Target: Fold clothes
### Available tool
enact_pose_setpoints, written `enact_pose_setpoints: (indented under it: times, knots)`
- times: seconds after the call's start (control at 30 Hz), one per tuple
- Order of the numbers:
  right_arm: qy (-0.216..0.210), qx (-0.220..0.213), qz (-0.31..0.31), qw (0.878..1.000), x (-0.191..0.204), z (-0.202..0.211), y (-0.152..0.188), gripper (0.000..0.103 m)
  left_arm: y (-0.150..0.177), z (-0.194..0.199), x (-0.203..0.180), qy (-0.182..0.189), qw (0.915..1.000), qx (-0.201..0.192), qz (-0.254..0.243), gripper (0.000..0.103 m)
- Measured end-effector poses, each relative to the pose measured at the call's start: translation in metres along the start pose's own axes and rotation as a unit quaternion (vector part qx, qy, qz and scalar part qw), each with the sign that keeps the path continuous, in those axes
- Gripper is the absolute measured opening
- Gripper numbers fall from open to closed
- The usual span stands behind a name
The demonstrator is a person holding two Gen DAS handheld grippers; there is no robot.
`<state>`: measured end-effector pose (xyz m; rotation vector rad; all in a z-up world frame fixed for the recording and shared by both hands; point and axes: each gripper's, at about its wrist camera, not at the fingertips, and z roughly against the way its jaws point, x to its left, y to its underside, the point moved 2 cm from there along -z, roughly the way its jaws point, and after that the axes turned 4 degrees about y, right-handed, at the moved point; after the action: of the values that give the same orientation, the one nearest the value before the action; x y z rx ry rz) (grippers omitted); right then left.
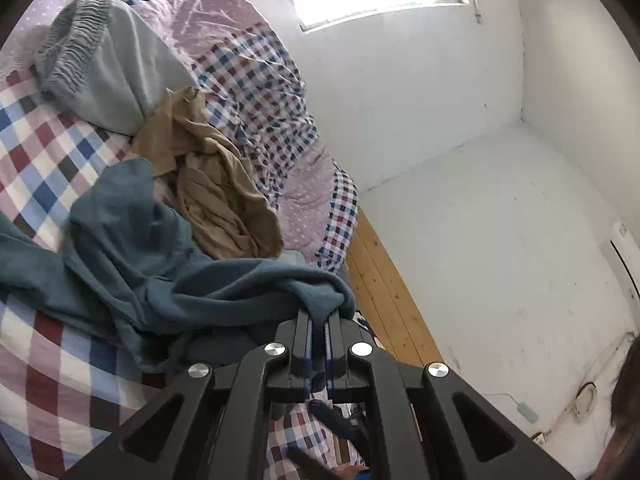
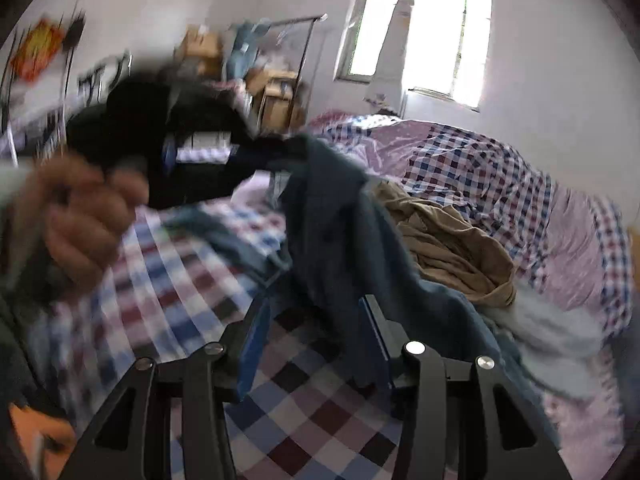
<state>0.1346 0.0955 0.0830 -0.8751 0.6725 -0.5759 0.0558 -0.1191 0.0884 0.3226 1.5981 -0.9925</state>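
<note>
A teal-blue garment (image 1: 132, 256) lies bunched on the checked bed, one end lifted. My left gripper (image 1: 319, 318) is shut on that lifted end, with cloth bulging out above the fingertips. In the right wrist view the same teal garment (image 2: 344, 216) hangs from the left gripper (image 2: 280, 148), which a hand (image 2: 80, 216) holds up at the left. It drapes down past my right gripper (image 2: 314, 320). That gripper is open with blue-padded fingers (image 2: 252, 344) spread wide, and the hanging cloth sits in and behind the gap without being pinched.
A crumpled tan garment (image 1: 216, 184) and a pale grey-blue garment with an elastic waistband (image 1: 104, 64) lie further up the bed. A heaped checked quilt (image 2: 500, 176) fills the far side. The wooden bed edge (image 1: 384, 280) and white wall run along the right.
</note>
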Motion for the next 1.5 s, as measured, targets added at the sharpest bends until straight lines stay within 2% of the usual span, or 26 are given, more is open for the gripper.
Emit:
enact_pose_setpoints:
  times: [0.2, 0.23, 0.3, 0.33, 0.4, 0.5, 0.53, 0.6, 0.63, 0.67, 0.73, 0.83, 0.97, 1.07, 1.13, 1.17, 1.23, 1.3, 1.37, 1.5]
  knots:
    - [0.055, 0.051, 0.021, 0.997, -0.001, -0.032, 0.013, 0.048, 0.005, 0.001, -0.005, 0.035, 0.9993, 0.014, 0.007, 0.003]
    - [0.063, 0.057, 0.020, 0.996, -0.003, -0.037, 0.015, 0.043, 0.005, 0.002, -0.006, 0.036, 0.9992, 0.017, 0.005, 0.003]
    - [0.077, 0.063, 0.021, 0.995, -0.010, -0.042, 0.014, 0.008, 0.006, 0.003, -0.009, 0.037, 0.9991, 0.022, 0.001, 0.003]
    - [0.079, 0.058, 0.010, 0.995, -0.016, -0.040, 0.012, 0.000, 0.006, 0.004, -0.008, 0.033, 0.9992, 0.021, 0.001, 0.003]
    - [0.080, 0.034, -0.013, 0.996, -0.025, -0.027, 0.005, 0.000, 0.003, 0.007, -0.006, 0.024, 0.9996, 0.015, 0.002, 0.003]
    - [0.092, -0.023, -0.052, 0.994, -0.046, 0.006, -0.010, 0.000, 0.000, 0.012, -0.002, 0.011, 0.9999, 0.003, 0.007, 0.004]
    - [0.094, -0.039, -0.070, 0.992, -0.055, 0.015, -0.014, 0.000, -0.001, 0.013, -0.001, 0.007, 0.9999, 0.002, 0.008, 0.008]
    - [0.097, -0.070, -0.108, 0.987, -0.072, 0.034, -0.022, 0.000, 0.000, 0.013, -0.001, -0.002, 1.0000, 0.004, 0.004, 0.025]
    - [0.094, -0.087, -0.139, 0.982, -0.085, 0.044, -0.027, 0.000, 0.001, 0.011, -0.001, -0.007, 0.9999, 0.007, 0.002, 0.044]
    - [0.087, -0.100, -0.166, 0.977, -0.096, 0.050, -0.029, 0.000, 0.003, 0.009, -0.001, -0.012, 0.9999, 0.010, -0.002, 0.059]
    - [0.073, -0.125, -0.220, 0.965, -0.118, 0.062, -0.033, 0.000, 0.006, 0.003, -0.001, -0.025, 0.9995, 0.018, -0.010, 0.069]
    - [0.026, -0.124, -0.316, 0.940, -0.153, 0.059, -0.021, 0.000, 0.013, -0.007, 0.000, -0.048, 0.9980, 0.035, -0.024, 0.071]
    - [0.022, -0.074, -0.370, 0.926, -0.169, 0.032, 0.003, 0.004, 0.027, -0.026, -0.001, -0.088, 0.9922, 0.069, -0.056, 0.071]
    - [0.019, -0.036, -0.409, 0.912, -0.181, 0.013, 0.020, 0.004, 0.042, -0.042, -0.006, -0.101, 0.9853, 0.104, -0.089, 0.071]
    - [0.017, -0.011, -0.434, 0.901, -0.189, 0.000, 0.032, 0.004, 0.054, -0.053, -0.012, -0.111, 0.9780, 0.132, -0.118, 0.071]
    - [0.025, -0.004, -0.431, 0.902, -0.189, -0.005, 0.032, 0.004, 0.060, -0.057, -0.014, -0.116, 0.9740, 0.145, -0.130, 0.071]
    - [0.031, 0.002, -0.430, 0.902, -0.189, -0.008, 0.035, 0.004, 0.075, -0.068, -0.020, -0.138, 0.9600, 0.175, -0.170, 0.071]
    - [0.036, 0.008, -0.430, 0.902, -0.188, -0.012, 0.038, 0.004, 0.095, -0.077, -0.027, -0.175, 0.9339, 0.204, -0.236, 0.071]
    - [0.042, 0.015, -0.430, 0.902, -0.188, -0.016, 0.040, 0.004, 0.115, -0.085, -0.034, -0.210, 0.9013, 0.227, -0.303, 0.071]
    - [0.053, 0.027, -0.429, 0.901, -0.187, -0.023, 0.046, 0.004, 0.155, -0.089, -0.042, -0.243, 0.8435, 0.247, -0.410, 0.071]
